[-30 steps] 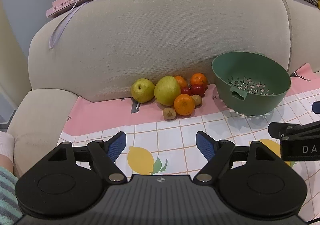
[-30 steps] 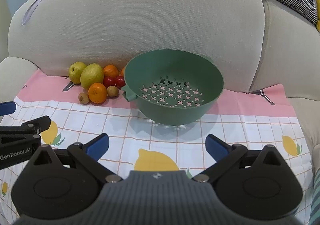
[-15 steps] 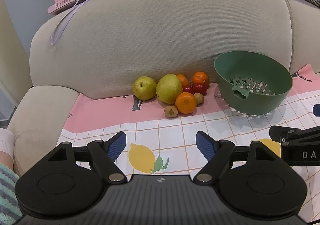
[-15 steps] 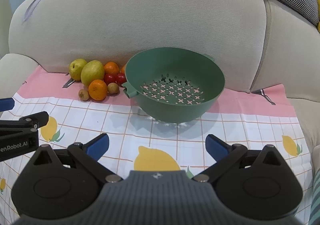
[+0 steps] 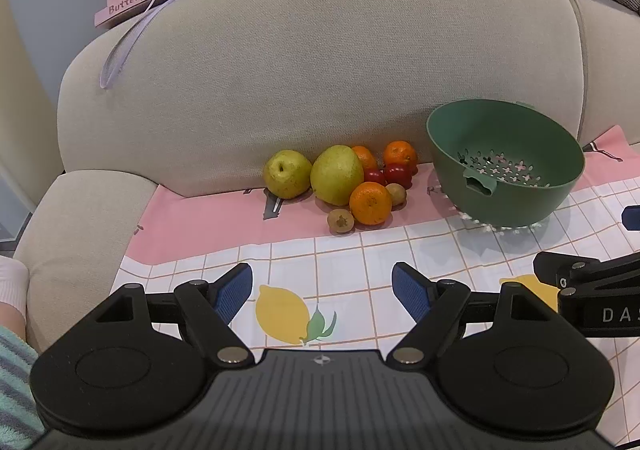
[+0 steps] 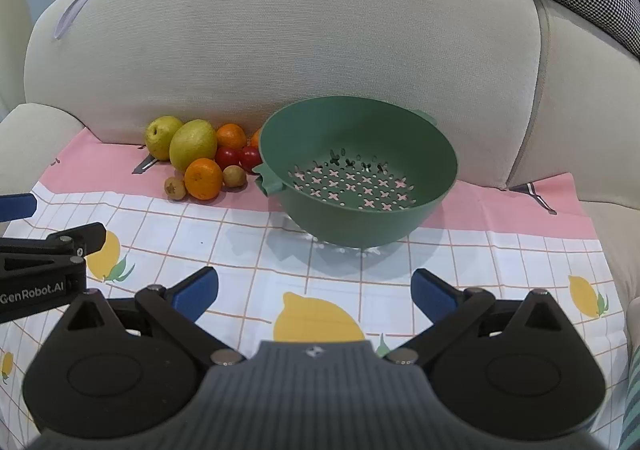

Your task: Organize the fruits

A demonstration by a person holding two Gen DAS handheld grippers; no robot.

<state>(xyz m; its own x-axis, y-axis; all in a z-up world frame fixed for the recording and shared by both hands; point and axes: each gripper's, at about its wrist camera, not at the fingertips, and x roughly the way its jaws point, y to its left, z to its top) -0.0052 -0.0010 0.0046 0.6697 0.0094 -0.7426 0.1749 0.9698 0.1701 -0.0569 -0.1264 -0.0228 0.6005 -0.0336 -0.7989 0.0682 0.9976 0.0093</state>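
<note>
A pile of fruit lies against the sofa back: two yellow-green pears [image 5: 337, 174] [image 6: 193, 144], several oranges [image 5: 370, 202] [image 6: 203, 178], red tomatoes [image 5: 397, 173] [image 6: 228, 157] and small brown fruits [image 5: 340, 220] [image 6: 175, 187]. An empty green colander [image 5: 505, 161] [image 6: 356, 169] stands to their right. My left gripper [image 5: 322, 286] is open and empty, well short of the fruit. My right gripper [image 6: 315, 290] is open and empty in front of the colander.
A checked lemon-print cloth with a pink border [image 5: 312, 262] [image 6: 248, 246] covers the beige sofa seat [image 5: 80, 209]. A pink "Butterfly" box [image 5: 132, 3] sits on the sofa back. Cushions lie above. Each gripper shows at the other view's edge.
Both views have shifted slightly: the fruit and colander sit a little higher and further right in the left view. Both grippers stay open and empty.
</note>
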